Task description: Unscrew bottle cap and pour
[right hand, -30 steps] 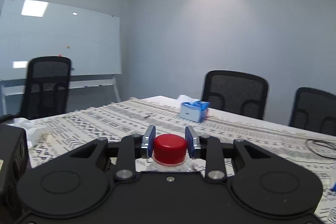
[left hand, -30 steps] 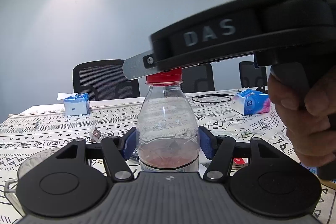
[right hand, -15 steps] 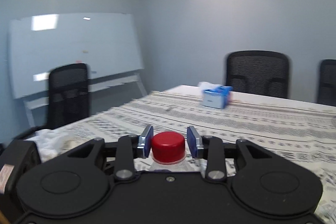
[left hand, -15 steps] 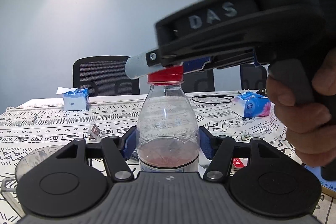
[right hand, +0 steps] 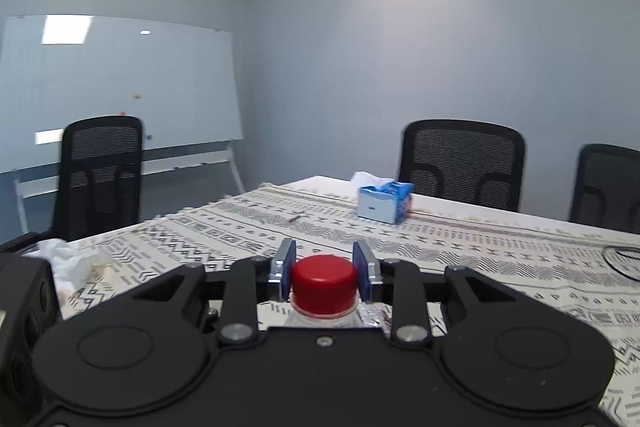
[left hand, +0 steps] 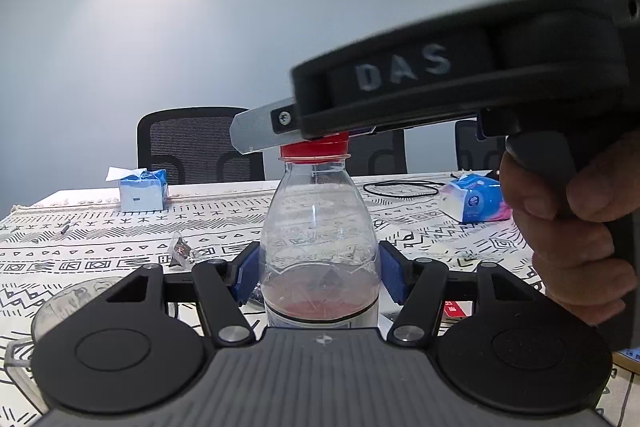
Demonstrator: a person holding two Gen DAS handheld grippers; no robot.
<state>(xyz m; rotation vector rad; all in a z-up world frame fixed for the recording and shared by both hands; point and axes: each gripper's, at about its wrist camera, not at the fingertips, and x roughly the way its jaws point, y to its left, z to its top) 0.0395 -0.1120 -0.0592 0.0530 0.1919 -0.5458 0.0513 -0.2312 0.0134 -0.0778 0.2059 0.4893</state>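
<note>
A clear plastic bottle (left hand: pixel 318 239) with a little reddish liquid at the bottom stands upright on the patterned table. My left gripper (left hand: pixel 318 275) is shut on the bottle's body, its blue pads against both sides. The red cap (left hand: pixel 314 149) sits on the neck. My right gripper (right hand: pixel 324 269) comes in from the right at cap height, and its blue pads flank the red cap (right hand: pixel 324 283) closely; I cannot tell whether they press on it. In the left wrist view the right gripper's body hides the top of the cap.
A clear measuring cup (left hand: pixel 72 307) stands at the lower left by the left gripper. A blue tissue box (left hand: pixel 142 189), a tissue pack (left hand: pixel 476 201), a black cable loop (left hand: pixel 400 189) and a small wrapper (left hand: pixel 182 251) lie on the tablecloth. Black chairs stand behind; crumpled tissue (right hand: pixel 68 259) lies left.
My right gripper has swung about the cap, one way and then back, so its view of the room shifted. The bottle and left gripper stay where they were.
</note>
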